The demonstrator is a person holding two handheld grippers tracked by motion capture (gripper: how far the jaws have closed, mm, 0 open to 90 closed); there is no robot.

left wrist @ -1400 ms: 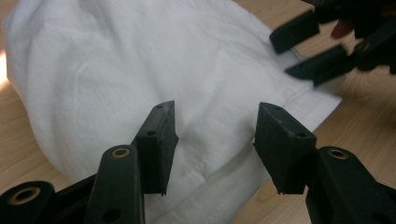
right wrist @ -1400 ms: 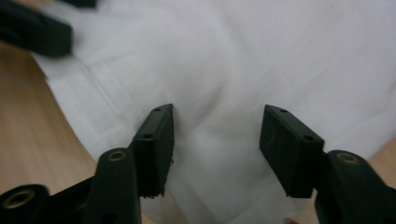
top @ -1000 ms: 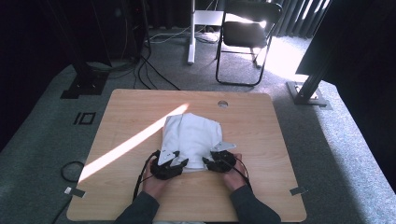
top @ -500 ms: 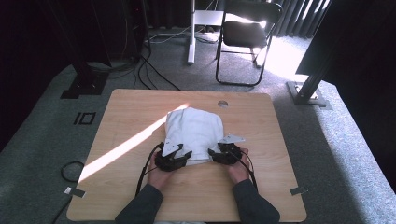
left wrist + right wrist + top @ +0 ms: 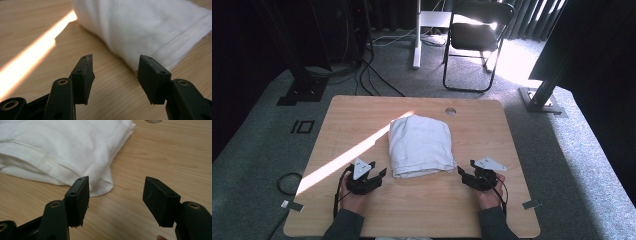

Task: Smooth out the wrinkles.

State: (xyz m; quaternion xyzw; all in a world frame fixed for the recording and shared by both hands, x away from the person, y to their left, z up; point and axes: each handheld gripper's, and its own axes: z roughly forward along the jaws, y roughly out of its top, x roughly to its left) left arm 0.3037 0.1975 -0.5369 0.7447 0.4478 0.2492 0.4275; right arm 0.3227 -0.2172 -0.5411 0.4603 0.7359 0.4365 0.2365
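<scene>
The wooden worktop [image 5: 362, 120] is carrying one folded white cloth [image 5: 419, 145] at its middle, crossed at the left by a band of sunlight [image 5: 347, 157]. A second ago you were working both claws at the cloth's near edge; now you are drawing them apart and off it, so the fold looks finished and the cloth is lying free. Your left claw [image 5: 379, 172] is sitting just left of the near left corner, released and empty. Your right claw [image 5: 464, 172] is sitting right of the near right corner; its jaws have just been opening, with nothing between them. The right gripper view is showing the stacked hems [image 5: 105, 183], which the high view is blurring.
</scene>
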